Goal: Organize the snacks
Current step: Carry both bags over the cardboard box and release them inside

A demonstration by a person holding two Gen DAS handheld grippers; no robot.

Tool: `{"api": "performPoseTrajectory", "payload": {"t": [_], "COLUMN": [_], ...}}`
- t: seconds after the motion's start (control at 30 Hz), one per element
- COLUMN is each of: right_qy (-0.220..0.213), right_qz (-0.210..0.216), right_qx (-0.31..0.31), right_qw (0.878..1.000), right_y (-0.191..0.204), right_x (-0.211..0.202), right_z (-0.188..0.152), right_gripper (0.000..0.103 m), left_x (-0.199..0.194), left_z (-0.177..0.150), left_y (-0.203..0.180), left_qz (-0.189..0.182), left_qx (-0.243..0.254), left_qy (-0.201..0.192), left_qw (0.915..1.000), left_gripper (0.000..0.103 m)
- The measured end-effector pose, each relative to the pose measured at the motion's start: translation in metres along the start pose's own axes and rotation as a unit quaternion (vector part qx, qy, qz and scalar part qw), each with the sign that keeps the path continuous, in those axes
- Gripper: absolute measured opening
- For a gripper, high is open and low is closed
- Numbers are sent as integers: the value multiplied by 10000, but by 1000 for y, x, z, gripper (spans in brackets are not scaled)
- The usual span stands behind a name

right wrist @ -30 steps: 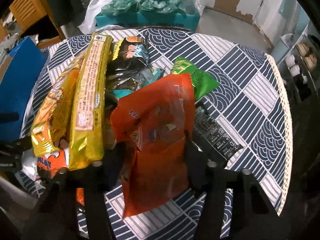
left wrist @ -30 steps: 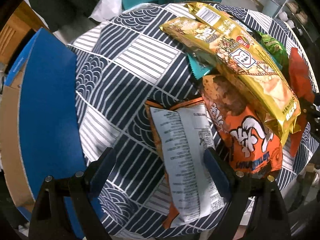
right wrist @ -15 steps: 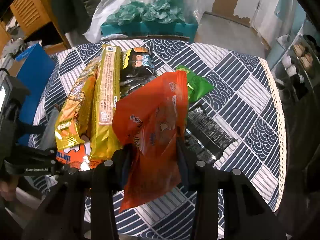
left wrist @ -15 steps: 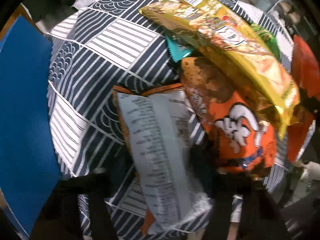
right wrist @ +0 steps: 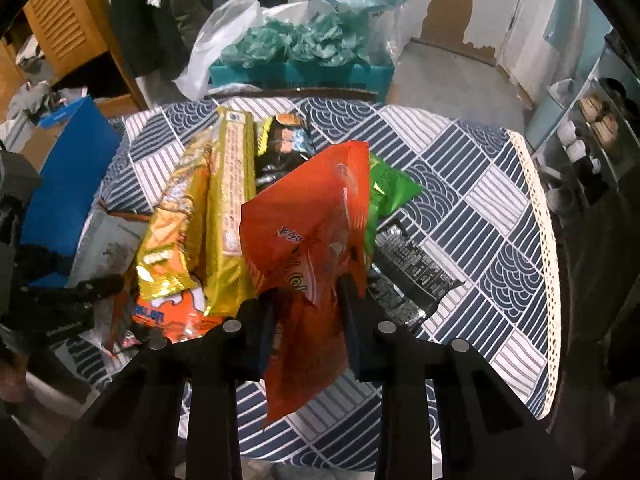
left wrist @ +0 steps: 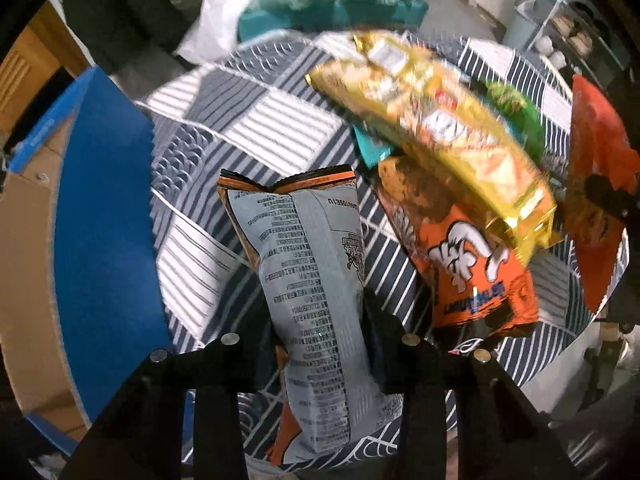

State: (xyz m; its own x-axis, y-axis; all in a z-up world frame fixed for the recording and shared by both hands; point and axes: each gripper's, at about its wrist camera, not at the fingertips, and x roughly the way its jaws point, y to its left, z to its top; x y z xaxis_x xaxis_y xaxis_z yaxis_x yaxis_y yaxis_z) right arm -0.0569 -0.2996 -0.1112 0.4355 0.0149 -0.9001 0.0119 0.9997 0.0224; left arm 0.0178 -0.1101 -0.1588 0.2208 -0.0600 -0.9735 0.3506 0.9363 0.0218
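Note:
My left gripper (left wrist: 318, 320) is shut on a grey-backed snack bag with orange edges (left wrist: 308, 264) and holds it lifted above the patterned tablecloth (left wrist: 256, 128). My right gripper (right wrist: 306, 300) is shut on a red-orange snack bag (right wrist: 312, 236) and holds it raised over the pile. On the table lie two long yellow packs (right wrist: 224, 200), an orange bag (left wrist: 472, 264), a green bag (right wrist: 390, 192), a black bag (right wrist: 284, 144) and a black wrapper (right wrist: 412, 268). The red bag also shows at the right edge of the left wrist view (left wrist: 596, 184).
A blue cardboard box (left wrist: 100, 216) stands left of the round table. A teal crate of green plastic (right wrist: 300, 60) sits behind the table. The tablecloth's lace edge (right wrist: 544, 240) marks the table's right rim. Shelves with cups (right wrist: 588, 136) stand at far right.
Both grippers have closed on their bags and lifted them. The grey-backed bag now hangs upright off the cloth, and the red bag has risen higher above the pile.

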Motion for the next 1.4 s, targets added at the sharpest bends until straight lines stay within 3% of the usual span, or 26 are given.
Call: {"api": "performPoseTrajectory", "payload": {"t": [0.1,0.33,0.5,0.83,1.4], "right_qy": [-72,-263,-405,-663,-825], "right_qz": [23,26,66,309,764], "right_qx": [1,-98,-170,-348,-1031], "right_qw": [10000,9996,9990,9967,9883], "right_y": [3,16,26,60,157], "right_x": [-6,-20,-31,-54,-72], "right_z": [3,11,19,36,70], "right_gripper": [27,27,27,27,27], "left_x": [-20,-64,-88,-124,-152], "left_z": [6,-25,-25,-33,-51], "left_y": [3,5,14,40,123], "left_qz": [12,177,168,222,553], "left_qx": [6,-2,-55,-250,-821], "left_qy": [-251,-792,-1049,-1409,-1816], "left_qw": [9997,9967,9943,9895,9784], "left_gripper": [39,39,39,39,39]}}
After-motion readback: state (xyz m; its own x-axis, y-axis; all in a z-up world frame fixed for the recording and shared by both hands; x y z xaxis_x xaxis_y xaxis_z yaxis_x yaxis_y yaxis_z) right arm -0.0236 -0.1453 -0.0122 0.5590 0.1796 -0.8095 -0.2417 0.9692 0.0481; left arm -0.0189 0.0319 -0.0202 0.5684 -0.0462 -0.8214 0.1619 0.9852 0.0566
